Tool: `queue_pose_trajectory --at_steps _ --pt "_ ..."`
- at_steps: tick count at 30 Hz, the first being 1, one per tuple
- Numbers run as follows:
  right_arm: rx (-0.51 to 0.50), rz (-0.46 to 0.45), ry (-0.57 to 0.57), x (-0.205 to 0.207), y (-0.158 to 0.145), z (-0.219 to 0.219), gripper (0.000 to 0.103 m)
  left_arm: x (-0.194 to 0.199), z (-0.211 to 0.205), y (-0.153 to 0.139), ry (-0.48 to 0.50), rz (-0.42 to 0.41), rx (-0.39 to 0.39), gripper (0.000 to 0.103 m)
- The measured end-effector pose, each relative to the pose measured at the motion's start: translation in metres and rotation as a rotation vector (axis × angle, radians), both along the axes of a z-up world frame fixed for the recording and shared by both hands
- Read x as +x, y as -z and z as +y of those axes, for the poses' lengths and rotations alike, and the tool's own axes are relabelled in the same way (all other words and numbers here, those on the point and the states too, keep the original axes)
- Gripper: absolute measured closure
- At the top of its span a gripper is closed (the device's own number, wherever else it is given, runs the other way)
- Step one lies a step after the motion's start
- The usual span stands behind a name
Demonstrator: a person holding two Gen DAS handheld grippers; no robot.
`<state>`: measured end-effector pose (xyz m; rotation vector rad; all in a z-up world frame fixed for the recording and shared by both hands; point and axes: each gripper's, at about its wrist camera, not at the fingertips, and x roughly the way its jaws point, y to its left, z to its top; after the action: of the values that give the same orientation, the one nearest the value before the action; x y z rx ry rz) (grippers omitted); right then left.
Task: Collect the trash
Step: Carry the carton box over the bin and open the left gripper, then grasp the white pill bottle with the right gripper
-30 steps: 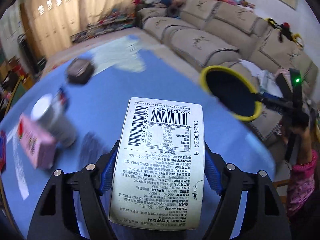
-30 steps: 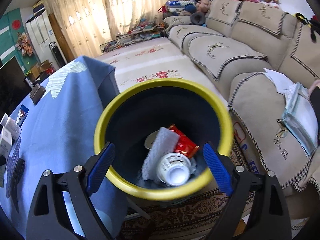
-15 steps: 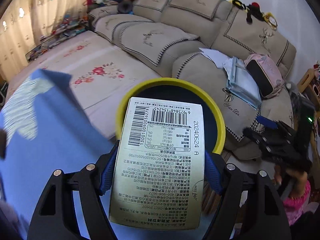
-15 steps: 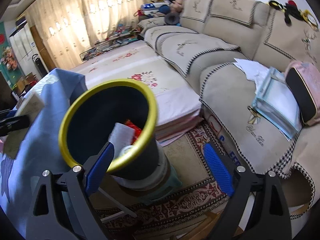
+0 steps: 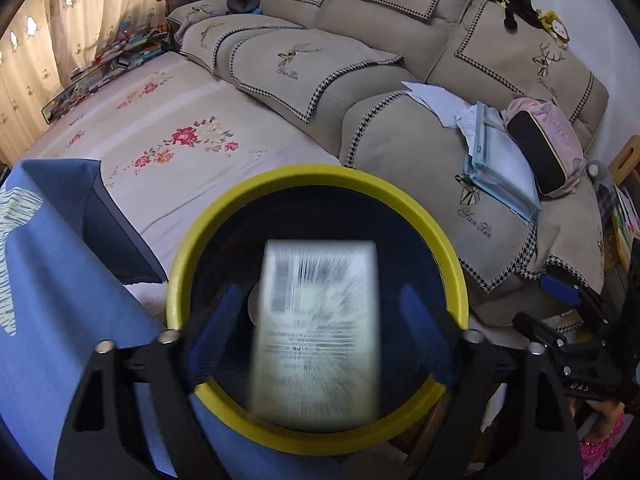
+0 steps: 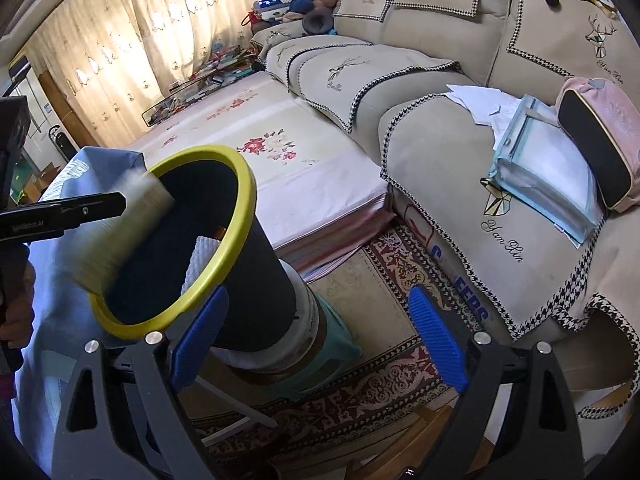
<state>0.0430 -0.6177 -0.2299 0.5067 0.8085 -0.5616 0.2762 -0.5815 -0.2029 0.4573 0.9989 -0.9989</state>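
A pale drink carton (image 5: 316,332) with a printed label is motion-blurred over the mouth of the dark trash bin with a yellow rim (image 5: 320,172). My left gripper (image 5: 320,332) is open, its blue pads (image 5: 216,328) apart from the carton's sides. In the right wrist view the carton (image 6: 120,232) is blurred at the bin's rim (image 6: 240,232), off the tip of the left gripper (image 6: 80,210). White crumpled trash (image 6: 200,260) lies inside the bin. My right gripper (image 6: 316,344) is open and empty, right of the bin.
The bin stands on a teal stool (image 6: 332,356) beside the blue-clothed table (image 5: 52,280). A patterned rug (image 6: 360,380), a floral mat (image 5: 168,140) and a beige sofa (image 5: 480,200) with papers and a pink bag (image 5: 548,144) lie beyond.
My left gripper has opened and let go of the carton, which now drops blurred into the bin. My right gripper has drawn farther right of the bin.
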Motion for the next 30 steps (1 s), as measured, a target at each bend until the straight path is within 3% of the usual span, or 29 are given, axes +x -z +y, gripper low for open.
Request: queue_pose_trajectory --at_steps 4,12,20,26,30 --pt "-0.003 -0.003 -0.016 0.004 -0.002 0.004 0.016 -0.001 0.022 -0.015 -0.018 -0.017 -0.048 0.016" --pt "-0.027 0.001 -0.056 0.019 -0.012 0.027 0.016 -0.004 0.132 -0.063 -0.122 -0.076 -0.170 0.014" --pt "-0.061 0.007 -0.160 0.057 -0.028 0.071 0.016 -0.002 0.304 -0.113 -0.373 -0.178 -0.314 0.007" --pt "-0.091 -0.025 -0.319 0.109 -0.051 0.128 0.016 0.004 0.424 -0.131 -0.587 -0.314 -0.328 0.005" --pt "-0.093 -0.071 -0.471 0.149 -0.069 0.182 0.016 0.015 0.498 -0.129 -0.755 -0.354 -0.326 0.005"
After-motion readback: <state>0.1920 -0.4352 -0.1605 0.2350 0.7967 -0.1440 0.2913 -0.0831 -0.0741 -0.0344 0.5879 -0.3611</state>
